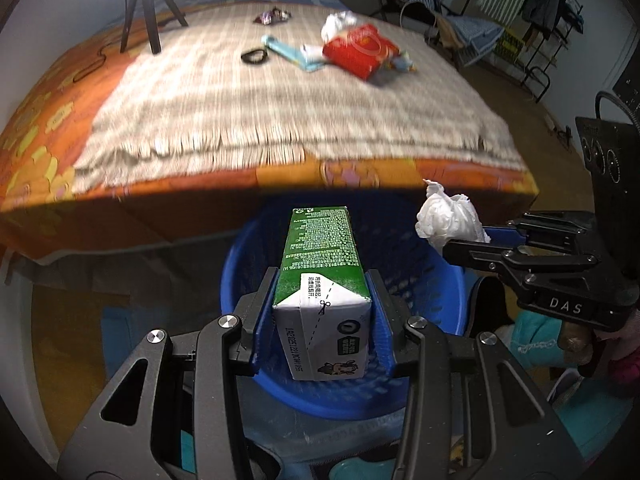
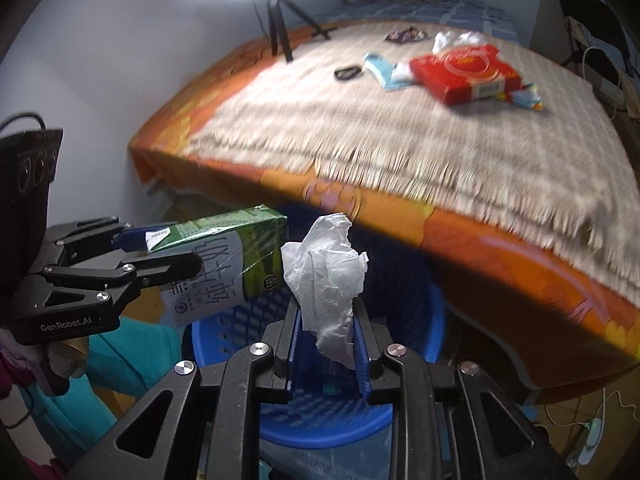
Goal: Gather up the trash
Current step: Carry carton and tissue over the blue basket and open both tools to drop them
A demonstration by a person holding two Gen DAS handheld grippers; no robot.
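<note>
I am holding the left hand-held gripper (image 1: 322, 312) clenched on a milk carton (image 1: 320, 280), a rectangular box of glossy green and white card with small print; its blue ribbed pads are pressing on both long sides, low in the centre of the left wrist view. The carton is hanging directly over a round blue plastic basket (image 1: 420, 264) with perforated walls, which is standing on the floor against the foot of the bed.

My right hand-held gripper (image 2: 326, 344) is grasping a crumpled white tissue (image 2: 324, 276), soft and creased, whose lower tail is sitting between the blue pads while the bulk is billowing above them at the centre of the right wrist view. It too is hovering over the basket (image 2: 400, 420), just beside the carton (image 2: 224, 264) at centre left.

Beyond, a bed is filling the upper half of both views, covered by an orange flowered sheet (image 1: 44, 120) and a beige woven checked blanket (image 1: 280, 104) with a fringed edge. On the blanket, toward the upper right, a flat red packet (image 1: 362, 50), another wad of white tissue (image 1: 336, 24), pale blue wrappers (image 1: 288, 50), a black loop (image 1: 254, 56) and a dark crinkled wrapper (image 1: 272, 16) are lying. A black tripod (image 1: 146, 8) is standing at the upper left.
</note>
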